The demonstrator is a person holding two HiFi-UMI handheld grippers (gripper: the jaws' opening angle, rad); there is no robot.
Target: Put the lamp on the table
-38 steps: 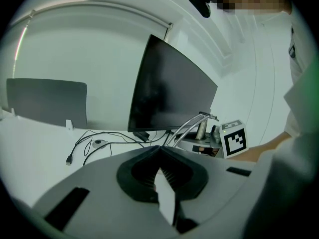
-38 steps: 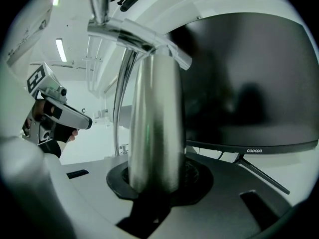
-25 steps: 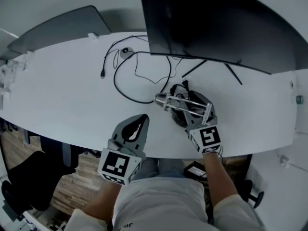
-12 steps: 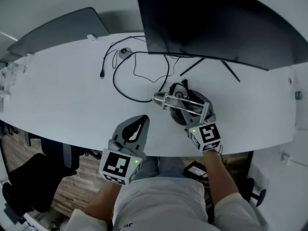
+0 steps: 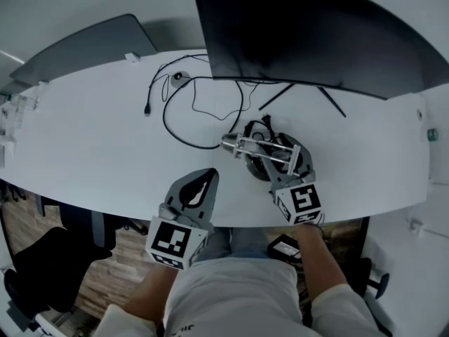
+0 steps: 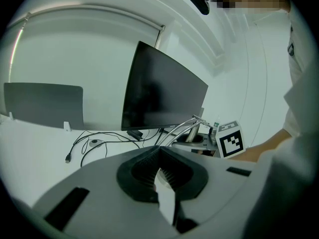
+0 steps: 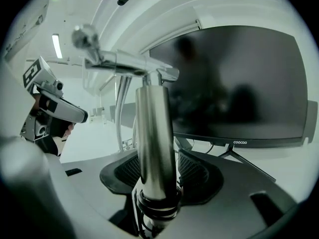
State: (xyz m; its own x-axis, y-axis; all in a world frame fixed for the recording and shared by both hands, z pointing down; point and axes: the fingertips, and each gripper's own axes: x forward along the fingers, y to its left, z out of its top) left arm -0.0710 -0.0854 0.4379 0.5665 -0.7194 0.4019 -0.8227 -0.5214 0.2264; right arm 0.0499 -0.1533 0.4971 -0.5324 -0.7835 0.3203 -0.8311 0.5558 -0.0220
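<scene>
The white table (image 5: 84,139) is carrying a dark monitor (image 5: 316,27) and the lamp (image 5: 261,148), standing near its front edge. The right gripper (image 5: 272,161) is reaching forward, its jaws opening around the lamp's stem; only the right gripper view shows the pads clear. The left gripper (image 5: 208,177) is hovering beside it, jaws pressed together.

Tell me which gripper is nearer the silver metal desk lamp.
Right. The right gripper, jaws opening, straddles the silver lamp post; the left gripper hangs apart at the white table edge.

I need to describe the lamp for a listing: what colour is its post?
The lamp post is shiny silver metal, clearest in the right gripper view.
</scene>
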